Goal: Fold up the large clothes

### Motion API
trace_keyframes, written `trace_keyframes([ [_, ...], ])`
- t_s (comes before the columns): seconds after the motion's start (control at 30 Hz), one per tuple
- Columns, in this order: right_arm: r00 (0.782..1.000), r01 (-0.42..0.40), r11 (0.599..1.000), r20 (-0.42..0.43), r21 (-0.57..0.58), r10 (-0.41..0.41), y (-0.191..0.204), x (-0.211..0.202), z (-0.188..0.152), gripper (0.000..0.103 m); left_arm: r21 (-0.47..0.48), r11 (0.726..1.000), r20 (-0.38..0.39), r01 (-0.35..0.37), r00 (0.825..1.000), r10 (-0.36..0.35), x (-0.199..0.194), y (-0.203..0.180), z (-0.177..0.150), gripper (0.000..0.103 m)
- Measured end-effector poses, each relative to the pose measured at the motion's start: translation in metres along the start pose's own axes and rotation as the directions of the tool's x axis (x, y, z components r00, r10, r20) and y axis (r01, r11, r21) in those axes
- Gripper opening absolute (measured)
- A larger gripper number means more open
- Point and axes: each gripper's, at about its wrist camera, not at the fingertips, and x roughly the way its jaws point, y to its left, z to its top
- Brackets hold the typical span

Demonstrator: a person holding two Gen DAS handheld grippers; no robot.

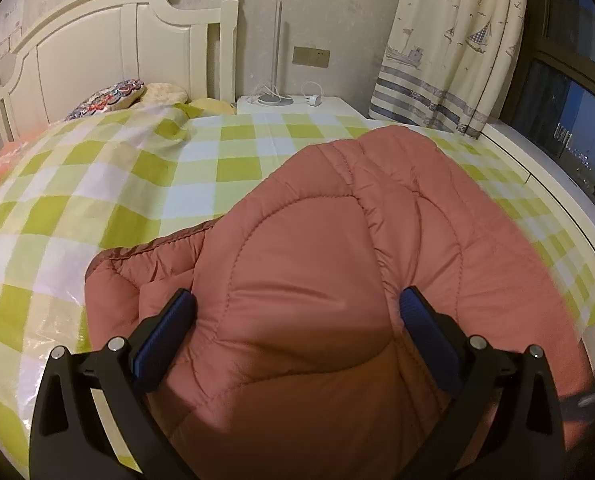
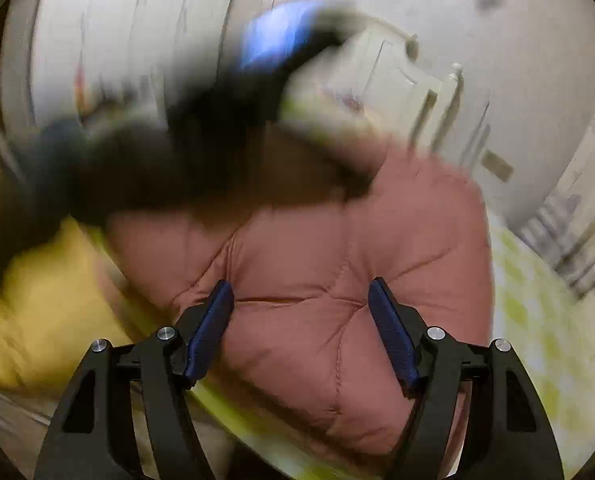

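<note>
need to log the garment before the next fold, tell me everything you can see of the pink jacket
The pink jacket is a puffy quilted garment of smooth, slightly shiny fabric with curved stitch lines. It lies bunched and partly folded on the checked bedspread. The open left gripper and right gripper straddle its padding, gripping nothing.

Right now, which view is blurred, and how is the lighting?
Left wrist view: mostly sharp, warm indoor light, dark window, shadow on the pink quilted jacket near the lens. Right wrist view: heavy motion smear, a dark blurred shape crossing the jacket; only the right claw is crisp.
</note>
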Motion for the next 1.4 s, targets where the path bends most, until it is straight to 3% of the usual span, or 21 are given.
trace_keyframes([
  [0.07,0.999,0.051,0.997,0.015,-0.053,-0.050,0.012,-0.001,-0.004,0.070,0.045,0.995,-0.055,-0.094,0.994,0.096,-0.010,-0.010,0.007,0.101],
  [0.13,1.000,0.020,1.000,0.005,-0.020,-0.020,0.007,-0.003,-0.004,0.070,0.032,0.989,-0.052,-0.144,0.988,0.146,-0.030,-0.014,0.015,0.101],
  [0.27,1.000,0.020,1.000,0.021,-0.016,-0.020,0.005,-0.003,-0.010,0.070,-0.037,0.989,0.118,-0.144,0.982,0.147,-0.088,-0.027,0.029,0.101],
  [0.33,1.000,0.024,1.000,0.021,-0.019,-0.024,0.006,-0.007,-0.010,0.070,-0.035,0.981,0.144,-0.191,0.970,0.194,-0.087,-0.033,0.025,0.101],
  [0.43,0.999,0.013,1.000,0.034,-0.015,-0.012,0.006,-0.016,-0.012,0.070,-0.006,0.956,0.045,-0.293,0.955,0.293,-0.028,-0.028,0.002,0.101],
  [0.47,0.998,0.001,1.000,0.065,-0.025,0.001,0.006,-0.022,-0.012,0.070,0.013,0.958,0.037,-0.286,0.958,0.285,-0.008,-0.025,-0.009,0.101],
  [0.5,0.997,-0.017,0.999,0.073,-0.037,0.019,0.006,-0.024,-0.011,0.072,-0.001,0.964,0.083,-0.267,0.960,0.266,-0.007,-0.019,-0.017,0.101],
  [0.57,0.995,-0.067,0.995,0.074,-0.067,0.072,0.011,-0.039,-0.010,0.073,-0.039,0.968,0.074,-0.247,0.966,0.249,-0.016,-0.011,-0.015,0.101],
  [0.67,0.977,-0.147,0.988,0.153,-0.038,0.151,-0.013,-0.065,-0.003,0.072,0.002,0.965,0.079,-0.263,0.962,0.262,-0.015,-0.012,-0.015,0.101],
  [0.83,0.971,-0.060,0.990,0.237,0.128,0.028,-0.090,-0.077,0.023,0.072,-0.021,0.969,0.090,-0.244,0.965,0.245,-0.018,-0.006,-0.016,0.101],
  [0.9,0.977,-0.028,0.983,0.211,0.183,-0.012,-0.124,-0.057,0.039,0.067,-0.021,0.969,0.091,-0.245,0.965,0.246,-0.016,-0.011,-0.017,0.101],
  [1.07,0.994,-0.060,0.929,0.108,0.365,0.021,-0.184,0.010,0.068,0.065,-0.020,0.969,0.090,-0.246,0.965,0.246,-0.016,-0.012,-0.018,0.101],
  [1.23,0.996,-0.083,0.926,0.018,0.368,0.082,-0.187,0.073,0.093,0.065,-0.020,0.969,0.091,-0.246,0.965,0.247,-0.016,-0.012,-0.017,0.101],
  [1.33,0.968,-0.051,0.969,-0.227,0.242,0.107,-0.159,0.138,0.084,0.066,-0.023,0.968,0.090,-0.249,0.964,0.250,-0.016,-0.012,-0.017,0.101],
  [1.4,0.946,-0.085,0.950,-0.274,0.300,0.171,-0.164,0.157,0.075,0.068,-0.026,0.967,0.076,-0.252,0.964,0.253,-0.011,-0.009,-0.018,0.101],
])
